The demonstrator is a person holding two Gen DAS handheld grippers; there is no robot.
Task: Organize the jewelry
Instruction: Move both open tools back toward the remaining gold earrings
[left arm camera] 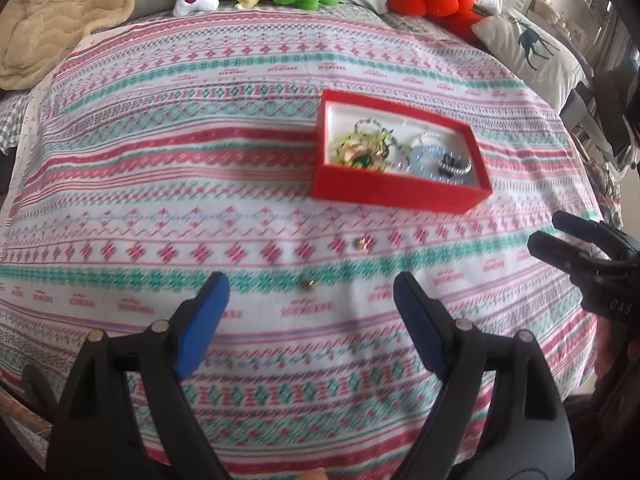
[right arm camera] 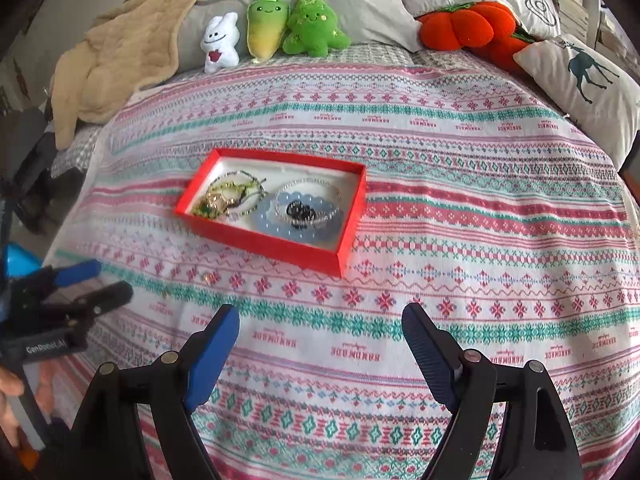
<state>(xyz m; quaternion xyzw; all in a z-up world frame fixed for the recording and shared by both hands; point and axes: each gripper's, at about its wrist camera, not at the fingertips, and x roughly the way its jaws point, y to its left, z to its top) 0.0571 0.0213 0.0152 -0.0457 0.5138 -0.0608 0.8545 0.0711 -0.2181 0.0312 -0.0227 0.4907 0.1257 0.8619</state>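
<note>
A red jewelry box [left arm camera: 392, 192] [right arm camera: 256, 236] sits on the patterned bedspread and holds tangled necklaces [left arm camera: 362, 146] [right arm camera: 228, 198] and a bead bracelet with a dark ring [left arm camera: 452, 162] [right arm camera: 304, 208]. Two small gold earrings lie loose on the cloth in front of the box, one [left arm camera: 362, 243] [right arm camera: 208, 278] nearer it and one [left arm camera: 307, 285] just ahead of my left gripper [left arm camera: 310, 292]. That gripper is open and empty. My right gripper [right arm camera: 320, 324] is open and empty, low over the cloth right of the earrings; it also shows in the left wrist view [left arm camera: 560, 236].
Plush toys [right arm camera: 272, 28], a red pumpkin cushion [right arm camera: 468, 26], a deer pillow [right arm camera: 588, 88] and a beige blanket [right arm camera: 120, 60] line the head of the bed. The bed's edges fall away left and right.
</note>
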